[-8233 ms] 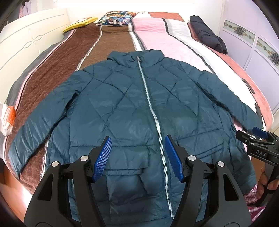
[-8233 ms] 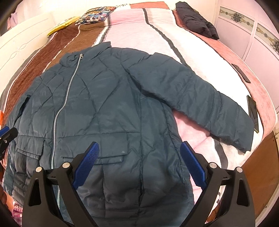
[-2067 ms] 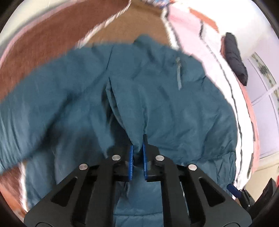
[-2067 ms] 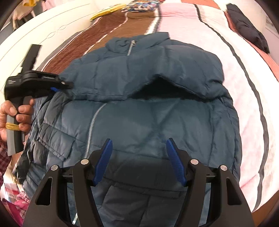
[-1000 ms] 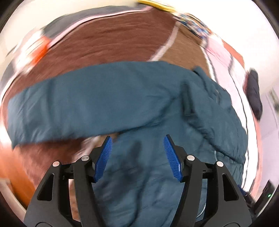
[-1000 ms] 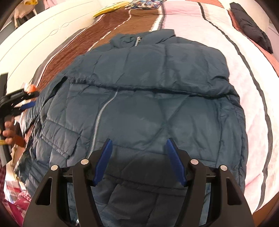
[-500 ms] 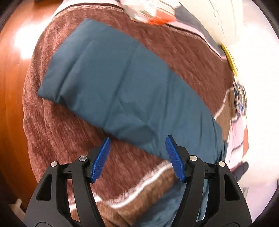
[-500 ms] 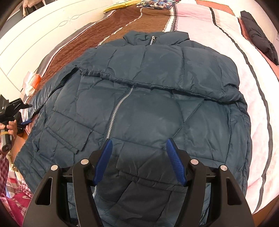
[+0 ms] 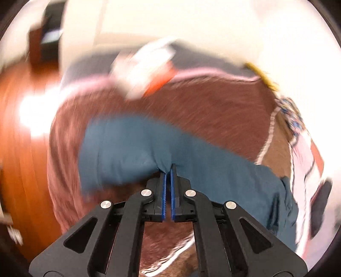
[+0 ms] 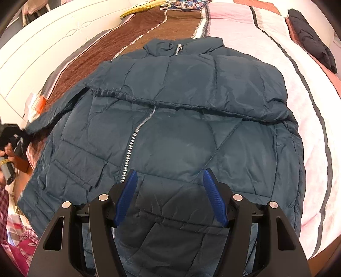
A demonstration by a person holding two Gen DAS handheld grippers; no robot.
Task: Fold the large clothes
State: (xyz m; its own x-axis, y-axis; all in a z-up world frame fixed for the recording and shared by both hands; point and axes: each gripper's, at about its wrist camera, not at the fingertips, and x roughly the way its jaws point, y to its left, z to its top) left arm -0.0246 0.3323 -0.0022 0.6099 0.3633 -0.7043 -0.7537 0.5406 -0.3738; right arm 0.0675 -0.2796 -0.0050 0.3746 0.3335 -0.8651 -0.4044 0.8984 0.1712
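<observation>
A teal quilted jacket [image 10: 181, 132] lies zipped, front up, on the bed. Its right sleeve [image 10: 191, 85] is folded across the chest. Its left sleeve [image 9: 132, 149] stretches out over the brown part of the bedspread. My left gripper [image 9: 167, 168] is shut on the edge of that sleeve near the cuff; it also shows at the far left of the right wrist view [image 10: 12, 136]. My right gripper [image 10: 170, 185] is open and empty, hovering over the jacket's lower front.
The striped brown and pink bedspread [image 10: 266, 32] covers the bed. A dark folded garment [image 10: 313, 40] lies at the far right. A white and orange packet [image 9: 147, 72] lies near the left bed edge, above the wooden floor [image 9: 23, 149]. Pillows [image 10: 183, 4] are at the head.
My left gripper has moved to the left sleeve and closed on its edge; half a second ago it was open above it. The right gripper stays open over the jacket.
</observation>
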